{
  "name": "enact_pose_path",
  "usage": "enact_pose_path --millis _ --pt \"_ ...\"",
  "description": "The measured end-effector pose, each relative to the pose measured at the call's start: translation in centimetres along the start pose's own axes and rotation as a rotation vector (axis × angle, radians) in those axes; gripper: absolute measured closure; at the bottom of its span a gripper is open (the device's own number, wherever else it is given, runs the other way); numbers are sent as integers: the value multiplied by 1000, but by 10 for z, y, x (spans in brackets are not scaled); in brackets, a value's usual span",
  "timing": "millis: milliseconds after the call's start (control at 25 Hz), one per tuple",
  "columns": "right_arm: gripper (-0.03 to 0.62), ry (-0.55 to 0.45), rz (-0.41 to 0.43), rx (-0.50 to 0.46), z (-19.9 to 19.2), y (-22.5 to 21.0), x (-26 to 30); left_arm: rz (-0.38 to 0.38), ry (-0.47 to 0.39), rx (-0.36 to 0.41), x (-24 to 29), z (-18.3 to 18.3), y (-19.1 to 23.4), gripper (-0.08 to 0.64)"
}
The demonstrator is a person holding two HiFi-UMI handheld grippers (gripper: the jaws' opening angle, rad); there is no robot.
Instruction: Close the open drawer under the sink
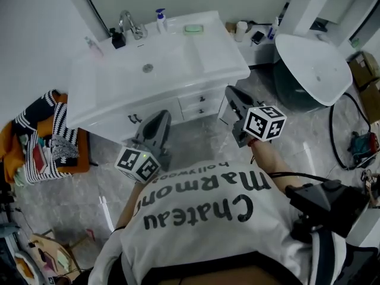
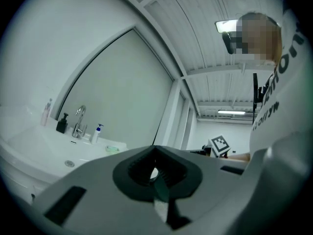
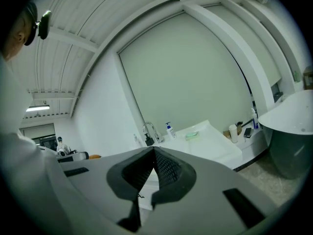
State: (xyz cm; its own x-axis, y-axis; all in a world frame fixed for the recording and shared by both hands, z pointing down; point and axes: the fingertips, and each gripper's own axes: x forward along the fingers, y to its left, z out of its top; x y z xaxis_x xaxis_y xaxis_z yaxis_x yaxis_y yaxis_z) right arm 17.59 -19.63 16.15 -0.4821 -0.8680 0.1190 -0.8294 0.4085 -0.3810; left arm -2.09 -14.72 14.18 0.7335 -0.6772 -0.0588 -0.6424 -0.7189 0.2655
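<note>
White ceramic sink [image 1: 160, 92] on a white cabinet, taken as reference.

Task item: the drawers [image 1: 196, 103] sit under the sink's right half, two fronts one above the other, with the cabinet doors [image 1: 135, 119] just to their left. From the head view both fronts look close to flush. I cannot tell from this steep angle whether either one stands out.

Left gripper [image 1: 159, 116]: in front of the sink, below the cabinet doors, apart from the cabinet. Its own view shows the jaw tips [image 2: 155, 149] together with nothing between them.

Right gripper [image 1: 230, 92]: in front of the sink's right corner, just right of the drawers, touching nothing. Its jaws [image 3: 153, 151] are pressed together and empty.

On the sink's back edge: tap [image 1: 129, 24], soap bottle [image 1: 161, 20], green soap dish [image 1: 193, 28].

Judged risks:
- The sink rim overhangs the drawers. A gripper brought in too high would strike the rim, not the front.
- Closed tips give a small contact point. A push off-centre could skew the drawer on its runners, or slide off onto the handle.
- The two fronts lie close together, so pressing the wrong one is possible.
- A hard shove could slam the drawer and shake the items on the sink.
</note>
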Motion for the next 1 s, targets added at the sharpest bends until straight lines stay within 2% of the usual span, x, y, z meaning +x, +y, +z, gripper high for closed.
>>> enact_pose_path --millis 240,520,1000 --pt "581 44 -25 12 -16 -11 -17 47 27 -11 -10 -8 -2 551" --pt "581 58 -35 39 -30 -14 -25 42 49 1 -9 -17 -7 551" --pt "581 73 -35 10 -37 -10 -31 45 55 7 -13 -19 -9 551"
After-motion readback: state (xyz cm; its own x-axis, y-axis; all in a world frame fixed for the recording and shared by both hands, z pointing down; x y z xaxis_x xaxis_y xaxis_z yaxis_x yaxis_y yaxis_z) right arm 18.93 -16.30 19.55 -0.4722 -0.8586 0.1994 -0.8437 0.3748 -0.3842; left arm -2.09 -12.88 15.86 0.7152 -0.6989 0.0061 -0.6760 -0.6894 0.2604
